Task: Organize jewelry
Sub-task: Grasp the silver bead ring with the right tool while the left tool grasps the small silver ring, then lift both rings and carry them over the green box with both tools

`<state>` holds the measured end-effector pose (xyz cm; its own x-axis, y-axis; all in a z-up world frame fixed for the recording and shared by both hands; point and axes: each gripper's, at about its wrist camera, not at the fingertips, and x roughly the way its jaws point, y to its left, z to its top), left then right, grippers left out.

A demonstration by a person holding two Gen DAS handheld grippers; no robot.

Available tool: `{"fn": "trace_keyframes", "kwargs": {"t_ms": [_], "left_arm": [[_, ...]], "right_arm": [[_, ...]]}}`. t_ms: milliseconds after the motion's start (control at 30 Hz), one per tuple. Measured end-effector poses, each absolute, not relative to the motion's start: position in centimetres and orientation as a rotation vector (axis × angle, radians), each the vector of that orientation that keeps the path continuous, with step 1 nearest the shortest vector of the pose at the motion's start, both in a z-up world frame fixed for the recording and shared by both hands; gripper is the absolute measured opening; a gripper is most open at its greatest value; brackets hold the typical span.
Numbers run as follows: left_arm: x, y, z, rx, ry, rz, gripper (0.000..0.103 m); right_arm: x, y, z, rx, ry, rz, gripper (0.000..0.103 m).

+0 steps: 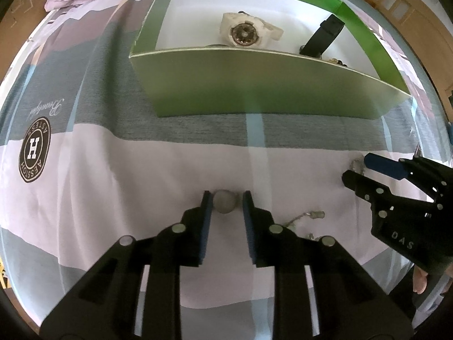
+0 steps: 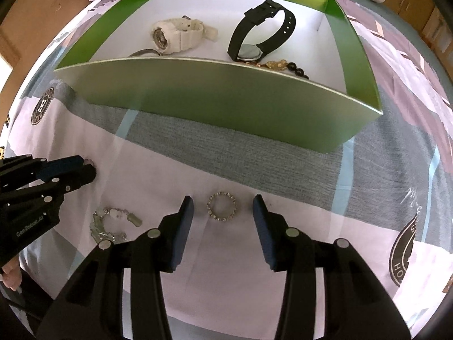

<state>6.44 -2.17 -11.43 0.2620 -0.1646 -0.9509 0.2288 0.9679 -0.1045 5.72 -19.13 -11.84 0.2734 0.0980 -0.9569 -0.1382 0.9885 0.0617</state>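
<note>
One thin ring (image 2: 222,206), studded, flat on bedsheet (image 2: 226,255).

Green box (image 2: 215,107) with white interior holds a white watch (image 2: 178,35) and a black watch (image 2: 263,32); bedsheet (image 1: 141,170) shows lilac, grey and pale-blue blocks with dark round emblems; both grippers are black with blue pads (image 2: 181,226); ring (image 2: 222,206) is silver-toned.

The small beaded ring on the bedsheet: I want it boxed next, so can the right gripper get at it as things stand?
Probably yes. The small beaded ring lies flat between the right gripper's open jaws, nothing covering it.
</note>
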Motion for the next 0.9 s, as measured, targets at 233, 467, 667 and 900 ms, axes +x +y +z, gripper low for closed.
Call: {"fn": "trace_keyframes", "kwargs": {"t_ms": [233, 467, 667, 900], "left_arm": [[6.2, -3.0, -11.0, 0.078, 1.258, -0.259, 0.017], [6.0, -2.6, -8.8, 0.055, 1.18, -0.276, 0.017], [6.2, -2.4, -7.7, 0.07, 1.147, -0.261, 0.017], [5.3, -2.1, -6.7, 0.091, 1.1, -0.252, 0.017]], "right_arm": [[4.9, -17.7, -11.7, -0.066, 1.266, 0.165, 0.021], [4.6, -18.5, -10.2, -0.035, 1.237, 0.167, 0.021], [4.4, -18.9, -9.3, -0.035, 1.212, 0.178, 0.021], [3.8, -18.9, -8.5, -0.032, 1.192, 0.191, 0.021]]}}
